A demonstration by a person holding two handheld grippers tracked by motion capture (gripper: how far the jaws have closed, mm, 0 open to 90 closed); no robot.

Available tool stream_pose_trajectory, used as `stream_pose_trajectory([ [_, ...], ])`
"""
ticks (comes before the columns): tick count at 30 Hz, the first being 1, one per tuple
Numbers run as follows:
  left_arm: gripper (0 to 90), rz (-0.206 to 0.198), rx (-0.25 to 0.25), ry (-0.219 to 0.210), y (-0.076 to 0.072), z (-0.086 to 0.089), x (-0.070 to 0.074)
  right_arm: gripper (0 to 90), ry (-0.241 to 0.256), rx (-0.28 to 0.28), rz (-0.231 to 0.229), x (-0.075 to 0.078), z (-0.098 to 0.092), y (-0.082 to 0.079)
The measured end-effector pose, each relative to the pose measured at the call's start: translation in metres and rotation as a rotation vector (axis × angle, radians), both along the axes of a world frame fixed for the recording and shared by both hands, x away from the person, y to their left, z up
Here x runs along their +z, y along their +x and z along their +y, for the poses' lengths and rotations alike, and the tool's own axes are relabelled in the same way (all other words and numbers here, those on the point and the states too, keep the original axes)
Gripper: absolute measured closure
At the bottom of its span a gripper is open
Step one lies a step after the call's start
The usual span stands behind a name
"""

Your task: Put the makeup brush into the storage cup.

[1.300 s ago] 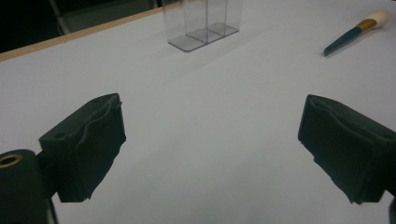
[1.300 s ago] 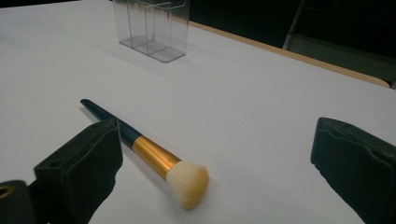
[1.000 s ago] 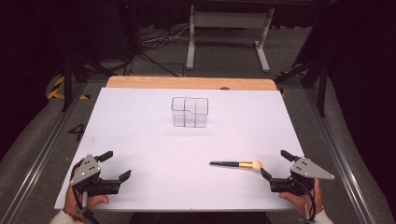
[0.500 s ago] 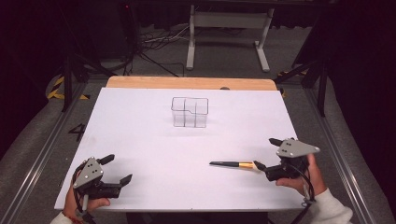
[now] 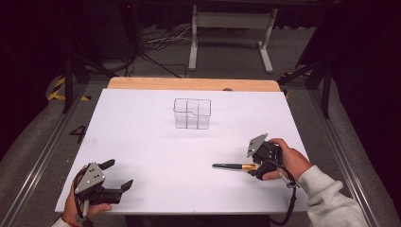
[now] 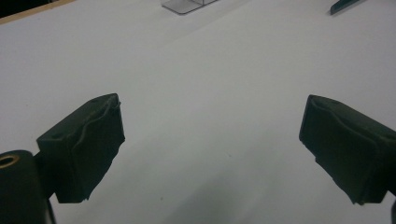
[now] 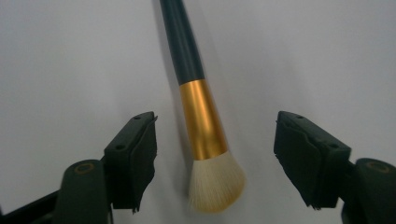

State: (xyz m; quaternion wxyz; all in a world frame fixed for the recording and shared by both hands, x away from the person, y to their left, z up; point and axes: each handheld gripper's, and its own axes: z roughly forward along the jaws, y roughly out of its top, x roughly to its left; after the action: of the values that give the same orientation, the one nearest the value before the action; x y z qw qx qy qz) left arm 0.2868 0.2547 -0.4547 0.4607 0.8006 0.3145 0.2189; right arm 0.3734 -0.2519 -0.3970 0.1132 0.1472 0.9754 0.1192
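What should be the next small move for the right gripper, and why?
Probably lower slightly and close the jaws on the brush. The right gripper is open, its jaws stand on either side of the gold ferrule, and the brush lies flat on the white table, not yet gripped. The left gripper rests open, far away.

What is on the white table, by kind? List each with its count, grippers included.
Makeup brush, dark handle, gold ferrule, pale bristles: 1
Clear plastic organizer: 1
Handheld grippers, left gripper and right gripper, both open: 2
Total: 4
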Motion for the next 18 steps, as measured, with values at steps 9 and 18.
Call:
stream_pose_trajectory([
  [9,7.2,-0.002,-0.010,0.009,-0.002,0.000,0.000,46.5,-0.172,0.047,0.081,-0.012,0.014,0.015],
  [18,7.2,-0.007,-0.006,0.011,-0.003,0.000,0.001,61.7,-0.202,0.099,0.114,-0.020,0.020,0.021],
])
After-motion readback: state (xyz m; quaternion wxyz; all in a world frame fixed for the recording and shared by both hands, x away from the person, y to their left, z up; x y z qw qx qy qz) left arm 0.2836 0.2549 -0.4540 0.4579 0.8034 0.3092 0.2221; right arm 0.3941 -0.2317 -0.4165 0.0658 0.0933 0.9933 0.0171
